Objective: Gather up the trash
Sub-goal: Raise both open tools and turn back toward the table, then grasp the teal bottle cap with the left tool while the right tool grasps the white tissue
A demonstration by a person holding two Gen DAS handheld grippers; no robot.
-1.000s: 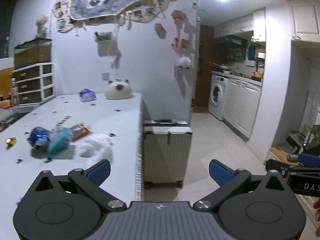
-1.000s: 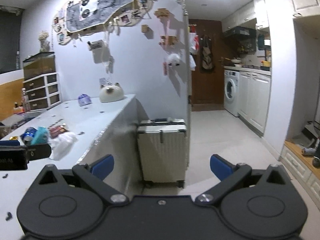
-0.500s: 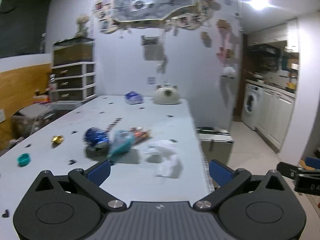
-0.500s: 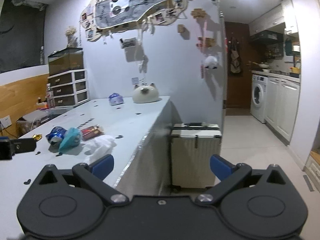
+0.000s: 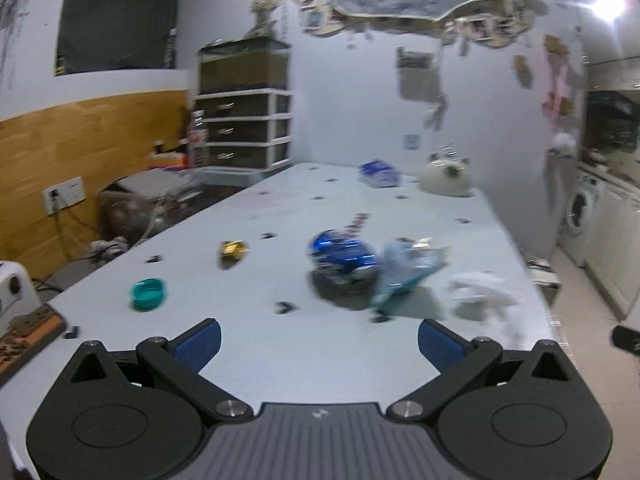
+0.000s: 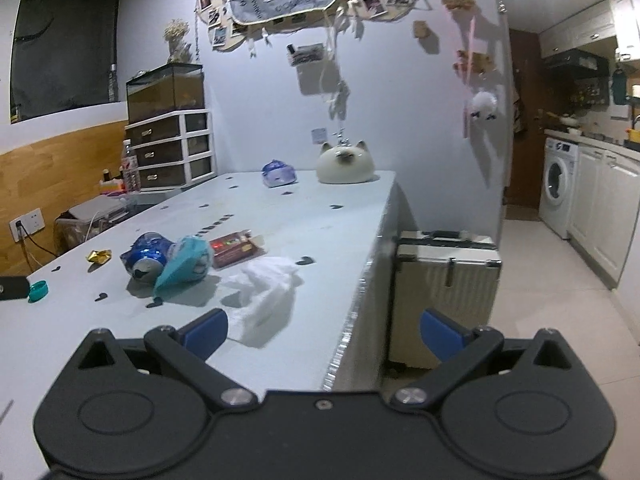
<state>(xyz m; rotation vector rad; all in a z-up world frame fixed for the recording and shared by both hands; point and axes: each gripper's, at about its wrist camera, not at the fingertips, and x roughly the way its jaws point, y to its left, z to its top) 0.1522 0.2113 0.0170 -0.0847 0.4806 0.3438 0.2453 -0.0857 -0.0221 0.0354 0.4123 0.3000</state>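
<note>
Trash lies on the pale table [image 5: 280, 344] [image 6: 304, 216]: a crushed blue can [image 5: 343, 255] [image 6: 149, 254], a teal wrapper [image 5: 404, 276] [image 6: 186, 265], a red-brown packet [image 6: 235, 249], crumpled white tissue [image 5: 482, 287] [image 6: 267, 286], a gold foil scrap [image 5: 232, 249] [image 6: 99, 256] and a teal cap [image 5: 148, 294] [image 6: 39, 290]. My left gripper [image 5: 319, 345] hangs open over the near table, short of the can. My right gripper [image 6: 323, 330] is open above the table's right edge, its left fingertip near the tissue. Both hold nothing.
A cat-shaped white ornament [image 6: 346, 162] and a blue-white pack [image 6: 279, 173] sit at the table's far end. A pale suitcase [image 6: 446, 280] stands on the floor right of the table. Drawers [image 5: 244, 134] and clutter lie left; a washing machine [image 6: 557, 186] is far right.
Both grippers have swung left from the suitcase and kitchen toward the table, so the trash now sits centred ahead. Both stay open.
</note>
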